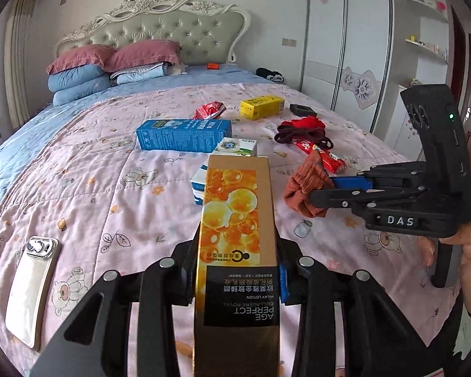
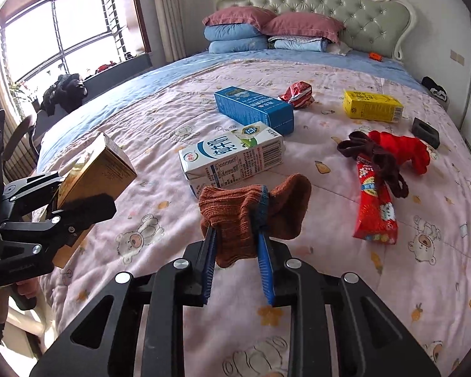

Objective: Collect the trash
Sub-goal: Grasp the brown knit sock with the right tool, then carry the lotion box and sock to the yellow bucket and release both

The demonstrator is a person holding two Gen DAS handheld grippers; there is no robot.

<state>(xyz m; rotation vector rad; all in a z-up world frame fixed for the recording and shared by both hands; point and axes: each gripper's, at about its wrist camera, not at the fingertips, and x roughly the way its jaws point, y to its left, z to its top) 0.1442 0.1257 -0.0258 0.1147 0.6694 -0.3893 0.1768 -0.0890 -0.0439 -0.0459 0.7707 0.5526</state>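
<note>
My left gripper [image 1: 237,251] is shut on a tall gold lotion box [image 1: 235,235] and holds it above the bed; the box shows in the right wrist view [image 2: 100,166] at the left. My right gripper [image 2: 237,229] is shut on a brown sock [image 2: 251,210], also seen in the left wrist view [image 1: 304,185]. On the pink quilt lie a white milk carton [image 2: 232,157], a blue box [image 2: 254,110], a yellow box [image 2: 372,106], a crumpled red wrapper [image 2: 298,94] and a long red snack wrapper [image 2: 375,207].
A phone [image 1: 31,286] lies on the quilt at the left. A red sock [image 2: 405,150], a dark hair band [image 2: 376,157] and a small black block [image 2: 425,132] lie at the right. Pillows [image 2: 267,28] and the headboard stand at the far end. A wardrobe [image 1: 345,47] is at the right.
</note>
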